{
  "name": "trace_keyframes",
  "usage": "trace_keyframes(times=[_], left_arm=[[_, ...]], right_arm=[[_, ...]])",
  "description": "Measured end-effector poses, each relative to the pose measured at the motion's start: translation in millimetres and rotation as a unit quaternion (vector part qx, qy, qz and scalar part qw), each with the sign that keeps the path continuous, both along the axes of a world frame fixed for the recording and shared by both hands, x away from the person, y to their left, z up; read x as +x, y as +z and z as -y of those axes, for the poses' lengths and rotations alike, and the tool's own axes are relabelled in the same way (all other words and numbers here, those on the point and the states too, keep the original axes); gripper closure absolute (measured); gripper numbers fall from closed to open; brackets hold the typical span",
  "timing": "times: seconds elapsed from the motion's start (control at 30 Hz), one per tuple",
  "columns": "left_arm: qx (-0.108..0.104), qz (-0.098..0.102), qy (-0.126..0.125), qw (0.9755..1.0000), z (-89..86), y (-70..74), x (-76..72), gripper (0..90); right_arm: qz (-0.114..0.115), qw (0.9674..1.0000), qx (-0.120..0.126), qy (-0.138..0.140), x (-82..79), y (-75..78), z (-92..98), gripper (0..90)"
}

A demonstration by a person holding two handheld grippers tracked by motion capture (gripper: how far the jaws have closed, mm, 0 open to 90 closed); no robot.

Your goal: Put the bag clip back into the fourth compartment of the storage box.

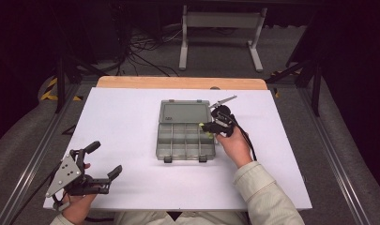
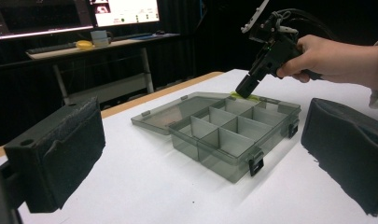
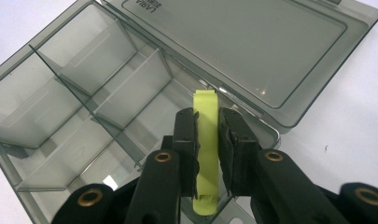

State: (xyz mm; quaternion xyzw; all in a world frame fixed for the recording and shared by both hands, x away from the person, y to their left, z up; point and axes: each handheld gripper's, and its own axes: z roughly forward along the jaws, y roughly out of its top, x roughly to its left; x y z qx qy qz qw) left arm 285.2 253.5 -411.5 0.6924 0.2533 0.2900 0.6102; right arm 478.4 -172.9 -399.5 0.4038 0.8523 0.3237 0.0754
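Lime-green plastic, the small flat clip (image 3: 206,154) looks light, stiff and a little slick, so the right gripper (image 3: 207,156), clamped on its flat faces about midway along, seems well placed; it hangs over the organiser box (image 1: 185,138) at its 3 o'clock edge. The box's thin dividers and laid-back lid (image 1: 185,111) at 12 o'clock crowd the drop. The left gripper (image 1: 103,161) waits with jaws spread, holding nothing, near the table's (image 1: 126,117) 7 o'clock corner.

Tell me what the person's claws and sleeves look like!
Both claws are black. The left claw carries a grey three-cornered plate and has padded jaws. The right claw trails a black cable. The right arm wears a pale beige cuffed sleeve.
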Motion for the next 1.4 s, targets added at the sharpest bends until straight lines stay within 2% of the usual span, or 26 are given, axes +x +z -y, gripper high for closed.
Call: trace_keyframes(times=[0.07,0.13,0.2,0.27,0.4,0.47,0.57,0.77,0.87,1.13,1.4], left_arm=[[0.000,0.000,0.000,1.0000,0.0,0.0,0.0,0.1],[0.000,0.000,0.000,1.0000,0.1,0.1,0.0,0.1],[0.000,0.001,0.000,1.0000,0.0,0.1,0.0,0.1],[0.000,0.001,0.000,1.0000,-0.1,0.1,0.0,0.1],[0.001,0.000,0.000,1.0000,-0.2,0.1,0.0,0.1],[0.001,0.000,0.001,1.0000,-0.2,0.0,-0.1,0.1],[0.000,0.000,0.001,1.0000,-0.3,0.2,0.0,0.1],[0.001,0.000,0.001,1.0000,-0.2,0.3,-0.1,0.1],[0.002,0.001,0.001,1.0000,-0.1,0.4,0.1,0.1],[0.000,0.000,0.004,1.0000,-2.6,1.5,0.3,0.1],[0.006,0.000,0.003,1.0000,-2.3,2.1,0.3,0.1]], right_arm=[[-0.004,1.0000,-0.001,-0.001,0.0,-0.2,-0.1,76.7],[-0.003,1.0000,0.001,-0.001,0.3,-0.3,0.0,66.6],[0.001,1.0000,0.008,-0.002,0.0,1.3,0.5,61.9],[0.018,0.9998,0.007,0.002,-1.8,4.9,-0.1,47.6],[0.036,0.9992,0.017,0.008,-7.0,13.3,-0.8,33.3],[0.057,0.9983,0.013,0.009,-11.4,19.0,-1.7,26.2],[0.075,0.9967,0.000,0.032,-21.1,28.1,-4.0,17.4],[0.109,0.9929,0.025,0.041,-35.9,43.0,-2.6,11.8],[0.119,0.9911,0.035,0.047,-42.2,49.4,-0.8,10.6],[0.135,0.9883,0.047,0.053,-54.2,58.8,4.4,6.0],[0.159,0.9837,0.060,0.058,-70.2,70.5,14.4,4.4]])
